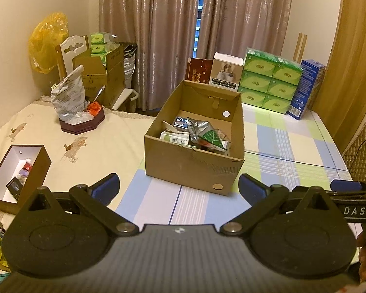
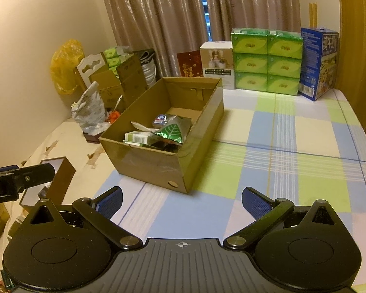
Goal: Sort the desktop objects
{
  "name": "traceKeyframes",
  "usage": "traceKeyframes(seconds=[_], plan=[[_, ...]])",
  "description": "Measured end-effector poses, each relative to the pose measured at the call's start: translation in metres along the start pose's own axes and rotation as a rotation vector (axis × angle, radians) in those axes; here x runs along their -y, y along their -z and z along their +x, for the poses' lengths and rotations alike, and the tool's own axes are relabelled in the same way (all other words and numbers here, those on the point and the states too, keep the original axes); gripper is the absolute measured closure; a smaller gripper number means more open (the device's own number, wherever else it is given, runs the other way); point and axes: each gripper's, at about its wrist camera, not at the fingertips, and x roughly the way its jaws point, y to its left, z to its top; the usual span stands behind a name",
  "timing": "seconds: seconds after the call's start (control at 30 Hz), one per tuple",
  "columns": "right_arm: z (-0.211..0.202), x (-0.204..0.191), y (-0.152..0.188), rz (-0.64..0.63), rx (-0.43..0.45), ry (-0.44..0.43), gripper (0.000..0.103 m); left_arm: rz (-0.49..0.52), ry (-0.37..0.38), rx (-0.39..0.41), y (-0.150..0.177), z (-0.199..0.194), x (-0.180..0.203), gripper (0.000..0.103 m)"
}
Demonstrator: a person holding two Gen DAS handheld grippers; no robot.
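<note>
- While we are hovering low over the worktop point(image 2: 268, 171), our left tongs point(image 1: 179, 188) and right tongs point(image 2: 181, 201) are gaping apart, empty.
- Just beyond, the cardboard box point(image 1: 190, 166) is sitting with packets point(image 1: 208, 138) inside.
- Farther back, green tissue packs point(image 2: 266, 61) are standing stacked.

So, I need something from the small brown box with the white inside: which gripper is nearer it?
Left. The left gripper sits just right of the small brown box; the right gripper is farther right.
</note>
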Motion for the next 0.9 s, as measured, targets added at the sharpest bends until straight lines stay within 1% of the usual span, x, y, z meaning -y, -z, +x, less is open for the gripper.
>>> traceKeyframes(seconds=[0.3, 0.9], plan=[[0.0017, 0.0025, 0.0018, 0.0, -0.003, 0.005, 0.002, 0.012, -0.003, 0.011, -0.0012, -0.0005, 0.0039, 0.001], [0.0051, 0.0071, 0.0047, 0.014, -0.007, 0.011, 0.002, 0.021, 0.008, -0.011, 0.0021, 0.0074, 0.007, 0.001]])
